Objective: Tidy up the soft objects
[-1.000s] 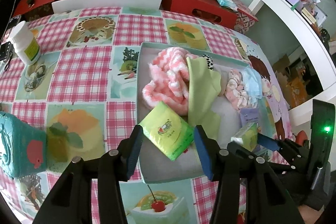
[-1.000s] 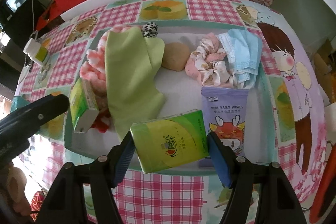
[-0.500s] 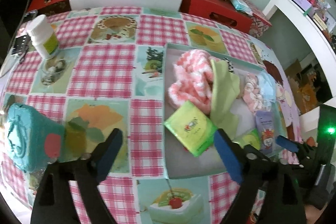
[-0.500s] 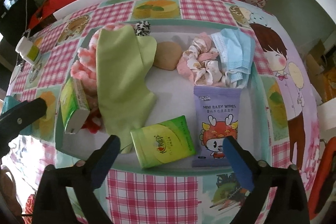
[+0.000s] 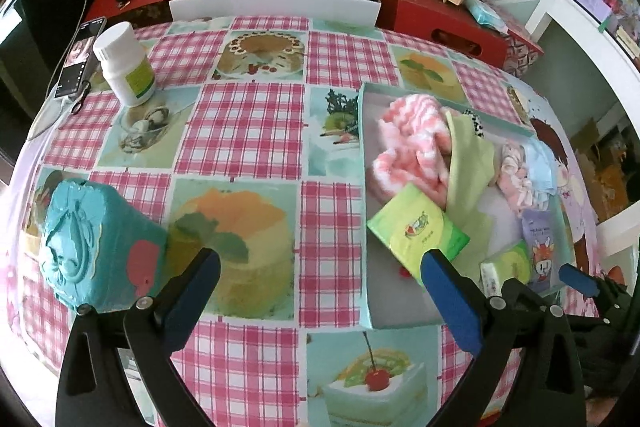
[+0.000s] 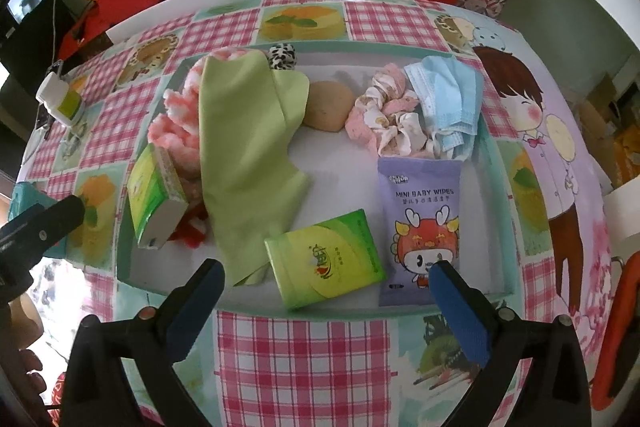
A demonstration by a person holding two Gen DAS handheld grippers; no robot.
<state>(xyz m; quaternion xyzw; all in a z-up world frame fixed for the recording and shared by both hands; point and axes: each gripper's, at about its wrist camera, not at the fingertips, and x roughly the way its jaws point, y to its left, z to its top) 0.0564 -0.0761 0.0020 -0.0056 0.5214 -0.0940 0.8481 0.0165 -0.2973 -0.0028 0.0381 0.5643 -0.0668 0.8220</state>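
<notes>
Both my tongs, left gripper [image 5: 320,277] and right gripper [image 6: 326,287], gape empty. The tissue pack [image 6: 326,259] at the tray's [image 6: 492,163] near edge is light, squashy, slippery; I'd pinch its long sides.

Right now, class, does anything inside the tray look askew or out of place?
Yes: one green tissue pack at the tray's left side is propped tilted against the pink towel, while the other pack lies flat.

On the tabletop [image 6: 300,355]: a tray [image 6: 494,163]. In it, towel [image 6: 176,119] and cloth [image 6: 244,155] left; scrunchie [image 6: 384,115] and face mask [image 6: 448,99] behind a baby wipes pack [image 6: 420,227]; tissue pack [image 6: 324,259] in front.
</notes>
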